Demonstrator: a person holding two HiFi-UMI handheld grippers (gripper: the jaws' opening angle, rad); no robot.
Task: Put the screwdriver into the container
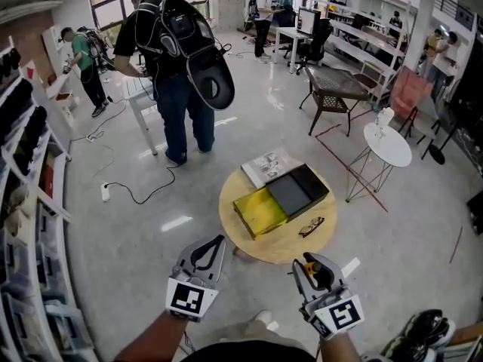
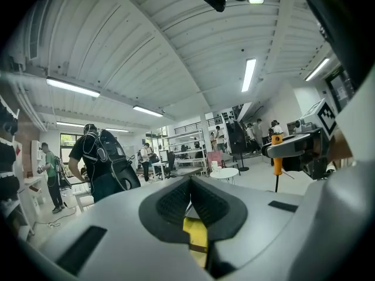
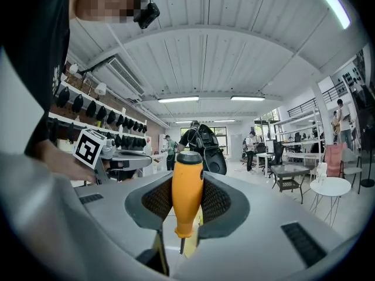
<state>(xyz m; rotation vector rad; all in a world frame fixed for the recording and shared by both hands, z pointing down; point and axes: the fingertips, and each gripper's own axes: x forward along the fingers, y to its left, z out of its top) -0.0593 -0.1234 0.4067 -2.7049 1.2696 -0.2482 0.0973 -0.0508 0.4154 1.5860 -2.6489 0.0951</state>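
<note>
While the right gripper [image 1: 315, 266] hangs just short of the near edge of the round wooden desk [image 1: 283, 246], its jaws are clamped partway open on the orange handle of the screwdriver [image 3: 187, 192]. The handle stands upright between the pads, with the thin shaft pointing down. The screwdriver is therefore in the air, well apart from the container [image 1: 256, 213]. That container is a flat rectangular box, one half yellow and the other dark, lying in the middle of the desk. A pair of eyeglasses [image 1: 311, 225] lies just beside its near right side, and a magazine [image 1: 266, 166] sits at its far end. The left gripper [image 1: 219, 241] hovers beside the right one over the floor, with its jaws closed together on nothing. Beyond the desk, a person wearing a backpack [image 1: 177, 59] stands facing away.
</note>
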